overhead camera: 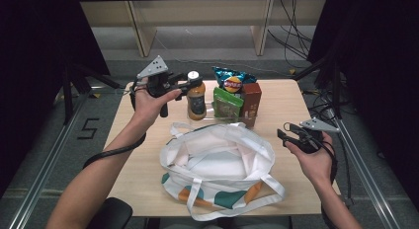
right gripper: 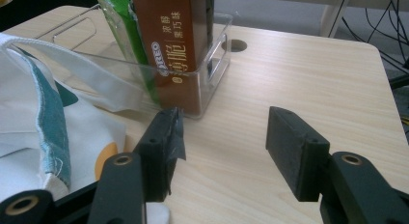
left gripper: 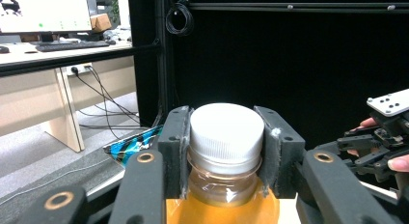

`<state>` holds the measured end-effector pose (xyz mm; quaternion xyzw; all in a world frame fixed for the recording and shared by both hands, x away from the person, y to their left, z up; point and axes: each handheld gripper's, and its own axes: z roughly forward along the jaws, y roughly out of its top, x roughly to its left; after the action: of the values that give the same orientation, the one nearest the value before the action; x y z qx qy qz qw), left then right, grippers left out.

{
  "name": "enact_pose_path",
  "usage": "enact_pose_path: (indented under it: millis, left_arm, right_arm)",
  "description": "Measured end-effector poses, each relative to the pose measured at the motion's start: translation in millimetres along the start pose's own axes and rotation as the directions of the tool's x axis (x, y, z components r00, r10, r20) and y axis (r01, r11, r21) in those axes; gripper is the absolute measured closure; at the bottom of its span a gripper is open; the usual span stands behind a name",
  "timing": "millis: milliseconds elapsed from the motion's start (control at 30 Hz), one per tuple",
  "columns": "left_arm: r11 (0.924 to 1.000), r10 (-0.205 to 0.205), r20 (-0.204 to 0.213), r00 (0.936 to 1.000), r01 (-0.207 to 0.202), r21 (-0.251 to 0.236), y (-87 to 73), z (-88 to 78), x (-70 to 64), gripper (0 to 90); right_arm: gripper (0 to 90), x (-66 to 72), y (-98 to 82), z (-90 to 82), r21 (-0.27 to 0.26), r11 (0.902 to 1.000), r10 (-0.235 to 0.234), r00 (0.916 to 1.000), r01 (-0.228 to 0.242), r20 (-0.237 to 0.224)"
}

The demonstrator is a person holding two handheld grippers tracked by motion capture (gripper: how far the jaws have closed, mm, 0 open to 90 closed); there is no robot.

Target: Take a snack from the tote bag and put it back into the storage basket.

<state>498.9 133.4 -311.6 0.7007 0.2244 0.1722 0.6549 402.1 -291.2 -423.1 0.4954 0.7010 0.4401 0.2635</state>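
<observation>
Black pads of the left tool [left gripper: 226,156] clamp the white screw cap of a clear plastic bottle of orange drink [overhead camera: 196,95], standing near the worktop's [overhead camera: 291,105] far edge beside a clear plastic bin [right gripper: 212,69]. Near the right edge, the right tool [right gripper: 222,147] hangs wide, holding nothing. A white canvas tote bag [overhead camera: 220,165] lies open toward the near edge.

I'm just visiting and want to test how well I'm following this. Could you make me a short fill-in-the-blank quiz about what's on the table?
1. The left gripper is shut on the ____ cap of the bottle.
2. The bottle's drink is ____ in colour.
3. The brown box stands in a clear ____.
4. The right gripper has its jaws ____, with nothing between them.

Missing words: white; orange; bin; open
</observation>
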Motion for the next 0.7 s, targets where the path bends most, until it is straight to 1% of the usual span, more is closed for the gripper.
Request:
enact_pose_path:
  millis: [33,67,100,133,167,333,367,500,700]
  left_arm:
    - [1.0,0.003,-0.002,1.0,-0.003,0.001,-0.4,0.4,0.8,58.6]
    - [1.0,-0.002,-0.004,1.0,0.002,0.0,-0.9,1.0,1.2,58.6]
    - [1.0,-0.001,-0.005,1.0,0.001,0.003,-1.2,1.2,1.7,58.6]
    - [1.0,-0.001,-0.005,1.0,0.001,0.003,-1.2,1.2,1.7,58.6]
    - [1.0,-0.003,-0.007,1.0,0.003,0.003,-1.9,2.3,2.7,58.6]
    - [1.0,-0.001,-0.009,1.0,0.002,0.01,-2.8,4.7,5.1,58.5]
    - [1.0,0.002,-0.008,1.0,-0.002,0.01,-2.8,5.4,5.6,58.6]
    - [0.9998,0.009,-0.009,0.9999,-0.009,0.016,-3.3,7.5,8.0,58.6]
    - [0.9997,0.008,-0.017,0.9998,-0.008,0.023,-5.9,10.3,11.3,58.6]
  right_arm:
    - [46.6,-0.5,0.2,-0.8,0.008,0.9999,-0.009,0.9999,0.009,0.005]
    - [46.7,-0.4,0.1,-0.7,0.01,0.9999,-0.007,1.0,0.006,0.002]
    - [46.7,-1.1,0.2,-0.5,0.006,0.9998,-0.016,0.9999,0.016,0.004]
    - [46.7,-1.1,0.2,-0.5,0.006,0.9998,-0.016,0.9999,0.016,0.004]
    - [46.7,0.8,0.1,-1.0,0.014,0.9998,0.01,1.0,-0.01,0.001]
    - [46.6,0.9,0.0,-0.8,0.015,0.9998,0.01,1.0,-0.01,0.001]
    - [46.6,0.7,-0.1,-0.2,0.01,0.9999,0.01,0.9999,-0.01,-0.006]
    - [46.7,0.9,-0.1,-0.5,0.015,0.9998,0.01,0.9999,-0.01,-0.004]
    - [46.6,0.9,-0.3,0.3,0.01,0.9999,0.011,0.9999,-0.011,-0.01]
